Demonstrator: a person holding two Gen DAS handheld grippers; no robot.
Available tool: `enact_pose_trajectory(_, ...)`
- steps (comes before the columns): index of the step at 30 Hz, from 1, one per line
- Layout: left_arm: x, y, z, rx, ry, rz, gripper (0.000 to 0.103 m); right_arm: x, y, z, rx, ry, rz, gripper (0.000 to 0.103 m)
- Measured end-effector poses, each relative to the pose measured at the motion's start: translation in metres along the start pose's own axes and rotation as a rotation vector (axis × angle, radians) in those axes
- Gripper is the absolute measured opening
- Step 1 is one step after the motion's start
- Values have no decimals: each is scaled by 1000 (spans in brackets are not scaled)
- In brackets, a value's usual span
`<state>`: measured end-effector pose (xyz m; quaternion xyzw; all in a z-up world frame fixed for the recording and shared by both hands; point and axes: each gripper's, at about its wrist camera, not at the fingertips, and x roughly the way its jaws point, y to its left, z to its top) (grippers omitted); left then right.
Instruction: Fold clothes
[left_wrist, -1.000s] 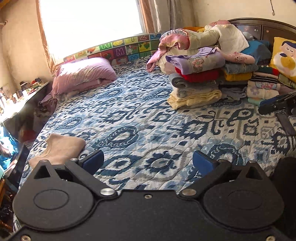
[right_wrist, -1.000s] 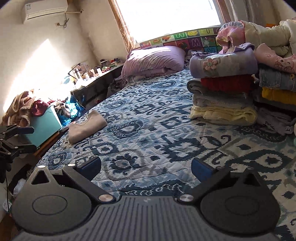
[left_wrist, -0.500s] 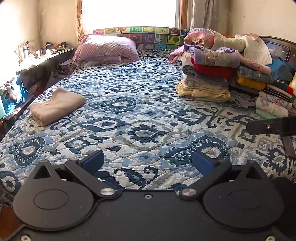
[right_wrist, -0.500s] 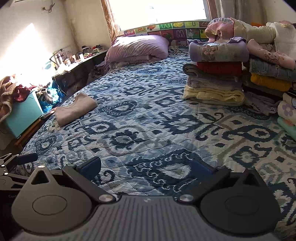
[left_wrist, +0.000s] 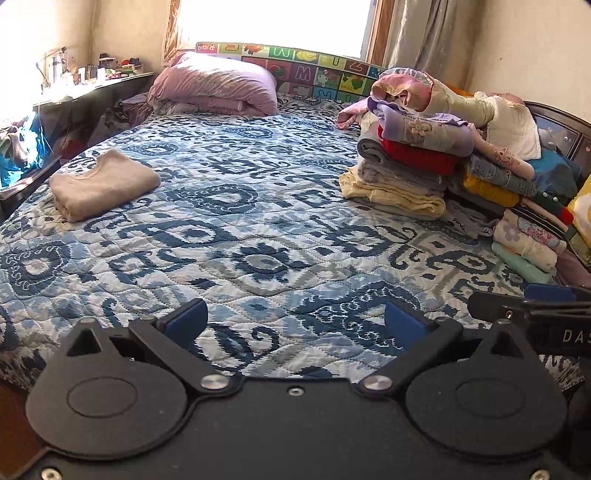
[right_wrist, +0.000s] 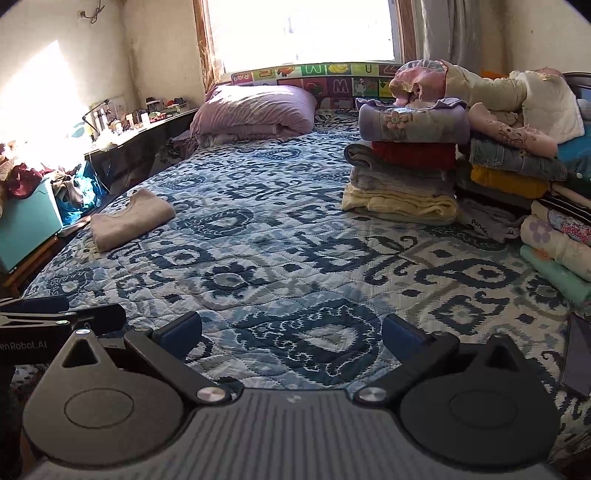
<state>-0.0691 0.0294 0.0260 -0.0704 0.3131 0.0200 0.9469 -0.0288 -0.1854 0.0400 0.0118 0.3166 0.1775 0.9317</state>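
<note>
Left wrist view: the camera has swung and levelled over the last second, so the whole quilt now lies in frame instead of only its far half; both tongs have drawn back to the near edge of the quilt and carry nothing, which suggests one garment is finished and the next is yet to be fetched. Left of the quilt's centre: a tan sweater, folded to a soft rounded rectangle, knit, matte, lying flat near the quilt's left edge. Far end of the quilt: a mauve pillow, plump and creased, with an alphabet play mat standing behind it. Centre: the quilt itself, stitched cotton, blue and white scrollwork, bare. Near edge of the quilt: the left gripper, blue pads spread wide, empty. Right of the quilt's centre: a stack of clothes, folded cream, grey, red and lilac layers, with looser pink and cream pieces slumped on top; further small folded piles behind and beside it. Right wrist view: the right gripper, likewise spread wide and empty, over the quilt's near edge.
</note>
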Motion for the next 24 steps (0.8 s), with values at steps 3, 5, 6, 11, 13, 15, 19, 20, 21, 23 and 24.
enact_pose_trajectory(3, 8, -1, 0, 10, 10, 2, 103, 5, -1, -1, 4, 10, 1, 103)
enact_pose_trajectory(5, 13, 0, 1, 6, 15, 4, 103, 11, -3, -1, 15, 18, 1, 103)
enact_pose_trajectory(6, 17, 0, 2, 6, 20, 6, 103, 13, -4, -1, 19, 21, 1, 103)
enact_pose_trajectory(11, 35, -1, 6, 19, 46, 9, 103, 29, -10, -1, 46, 38, 1, 103)
enact_pose_trajectory(13, 41, -1, 7, 17, 55, 6, 103, 35, -12, 1, 51, 47, 5, 103)
enact_pose_trajectory(15, 45, -2, 9, 18, 57, 6, 103, 42, -14, 2, 54, 56, 9, 103)
enact_pose_trajectory(19, 51, -3, 12, 21, 57, 8, 103, 52, -17, 3, 57, 68, 17, 103)
enact_pose_trajectory(20, 52, -3, 12, 21, 57, 5, 103, 53, -17, 4, 58, 68, 19, 103)
enact_pose_trajectory(21, 53, -3, 13, 21, 59, -1, 103, 54, -18, 4, 59, 68, 22, 103)
enact_pose_trajectory(23, 56, -4, 13, 20, 52, -23, 103, 56, -20, 5, 65, 70, 24, 103)
enact_pose_trajectory(24, 57, -4, 13, 14, 47, -27, 103, 57, -22, 6, 68, 71, 25, 103)
